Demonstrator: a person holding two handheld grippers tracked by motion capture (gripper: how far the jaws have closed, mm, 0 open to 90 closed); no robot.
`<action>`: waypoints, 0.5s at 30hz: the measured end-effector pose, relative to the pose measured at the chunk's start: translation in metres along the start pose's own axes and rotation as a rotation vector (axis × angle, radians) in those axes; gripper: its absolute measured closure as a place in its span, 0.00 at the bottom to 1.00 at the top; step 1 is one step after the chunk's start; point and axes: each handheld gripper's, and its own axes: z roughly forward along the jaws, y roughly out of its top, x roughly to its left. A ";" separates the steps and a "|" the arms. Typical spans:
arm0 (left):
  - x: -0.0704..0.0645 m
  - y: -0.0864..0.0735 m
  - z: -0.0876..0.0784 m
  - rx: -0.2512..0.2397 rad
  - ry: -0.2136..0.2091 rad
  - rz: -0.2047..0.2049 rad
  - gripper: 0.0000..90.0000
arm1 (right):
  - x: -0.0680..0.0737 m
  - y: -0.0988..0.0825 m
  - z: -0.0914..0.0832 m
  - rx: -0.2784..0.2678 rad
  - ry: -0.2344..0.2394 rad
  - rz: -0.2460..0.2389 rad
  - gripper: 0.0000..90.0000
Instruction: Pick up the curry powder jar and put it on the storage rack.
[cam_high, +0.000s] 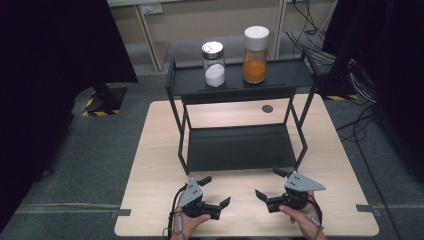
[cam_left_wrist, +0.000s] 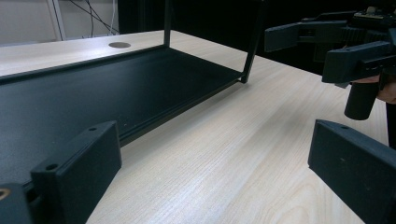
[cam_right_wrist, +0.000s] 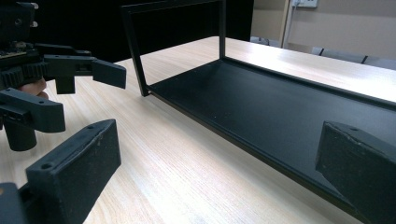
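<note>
Both tools, left (cam_high: 216, 191) and right (cam_high: 267, 184), are held spread over the pale wood surface (cam_high: 150, 165), ringed by grey floor (cam_high: 80, 150).

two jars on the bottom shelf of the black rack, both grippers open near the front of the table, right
Not quite: the glass jar of white powder and the white-capped jar of orange powder stand on the top shelf of the black metal rack, as the high view shows. Both grippers, left and right, are open.

The desk (cam_high: 150, 190) is pale wood-grain laminate, smooth with a soft sheen. On it stands a two-tier rack (cam_high: 240, 150) of matt black metal, carrying two clear glossy jars (cam_high: 214, 64) with white and orange powder. Both grippers' jaws look like matt, faintly grainy black plastic.
</note>
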 end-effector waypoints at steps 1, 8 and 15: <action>0.000 0.000 0.000 0.000 0.000 0.000 0.02 | 0.000 0.000 0.000 0.000 0.000 0.001 0.00; 0.000 0.000 0.000 -0.001 0.000 0.000 0.02 | 0.000 0.000 0.000 0.002 0.001 0.003 0.00; 0.000 0.000 0.000 -0.001 0.001 -0.001 0.02 | -0.001 -0.001 0.000 0.000 0.002 0.004 0.00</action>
